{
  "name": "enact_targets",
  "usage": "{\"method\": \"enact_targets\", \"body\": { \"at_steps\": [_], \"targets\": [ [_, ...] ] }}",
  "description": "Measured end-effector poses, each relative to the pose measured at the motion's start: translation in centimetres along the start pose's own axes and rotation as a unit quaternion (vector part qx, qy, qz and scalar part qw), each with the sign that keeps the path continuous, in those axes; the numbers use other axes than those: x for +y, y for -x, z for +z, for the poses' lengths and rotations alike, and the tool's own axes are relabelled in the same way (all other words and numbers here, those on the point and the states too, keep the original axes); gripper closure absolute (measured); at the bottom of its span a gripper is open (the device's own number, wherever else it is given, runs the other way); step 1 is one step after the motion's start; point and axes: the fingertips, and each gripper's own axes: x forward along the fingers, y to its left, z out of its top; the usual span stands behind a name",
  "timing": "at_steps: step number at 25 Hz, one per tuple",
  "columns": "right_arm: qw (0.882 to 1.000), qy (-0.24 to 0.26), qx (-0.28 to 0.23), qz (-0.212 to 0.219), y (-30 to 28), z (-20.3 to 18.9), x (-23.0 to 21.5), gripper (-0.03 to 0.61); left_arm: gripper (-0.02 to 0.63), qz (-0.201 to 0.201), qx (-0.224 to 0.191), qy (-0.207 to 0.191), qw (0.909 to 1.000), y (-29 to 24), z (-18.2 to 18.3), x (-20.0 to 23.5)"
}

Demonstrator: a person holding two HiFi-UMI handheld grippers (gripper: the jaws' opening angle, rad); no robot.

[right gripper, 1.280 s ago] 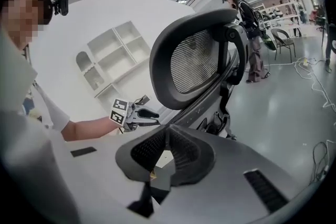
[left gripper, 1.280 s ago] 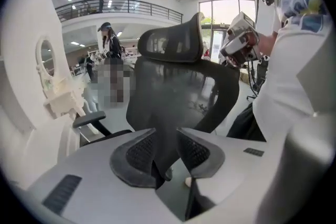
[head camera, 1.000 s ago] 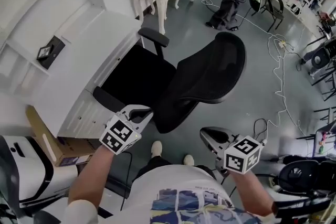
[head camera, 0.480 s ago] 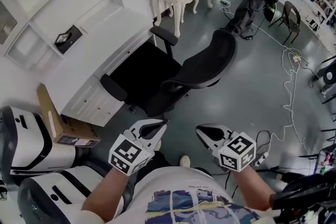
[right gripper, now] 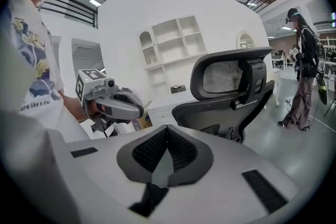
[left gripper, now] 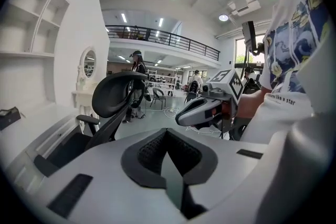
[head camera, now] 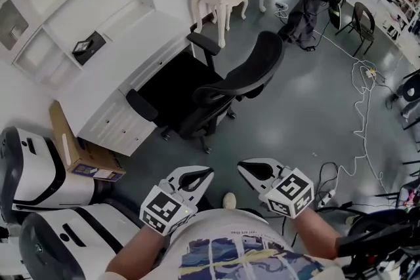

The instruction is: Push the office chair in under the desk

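- Left hand-held gripper [head camera: 205, 172]: jaws closed right up, pads meeting, nothing between them. It is held low by the person's torso.
- Right hand-held gripper [head camera: 243, 167]: same, jaws pinched together and empty, just beside the left one.
- Black mesh-backed office chair on castors [head camera: 226, 88]: ahead of both hand-held grippers and well apart from them; neither touches it. The seat sits in the knee gap of the white worktop [head camera: 121, 59], and the backrest leans out toward the grippers.
- Judgement: the chair looks in or nearly in. Cannot tell from here whether the seat is fully home.
- Risk: castors on the smooth grey floor [head camera: 302, 121] mean the chair may roll back out or swivel with nothing holding it.
- Risk: another shove with closed jaw tips on the curved mesh back could slip off, or spin the chair if it lands off-centre.
- Risk: the black armrest [head camera: 200, 42], far ahead of the right gripper, sits close to the worktop edge, so a hard push could knock it.
- Risk: the brown cardboard box [head camera: 73, 153] ahead-left of the left gripper, and the loose white cables [head camera: 357, 72] ahead-right of the right gripper, could trip or snag the person on a step.
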Motion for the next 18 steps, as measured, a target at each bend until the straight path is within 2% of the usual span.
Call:
{"method": "enact_targets", "body": {
  "at_steps": [8,18],
  "targets": [
    [1.000,0.010,0.002,0.001,0.4,-1.4,1.3,0.552,0.601,-0.012,-0.012,0.009,0.9998,1.1,-0.6,-2.0],
    [1.000,0.028,0.009,0.007,0.4,-1.5,2.2,0.554,0.601,0.004,-0.013,0.010,0.9999,2.0,-1.1,-2.4]
  ]
}}
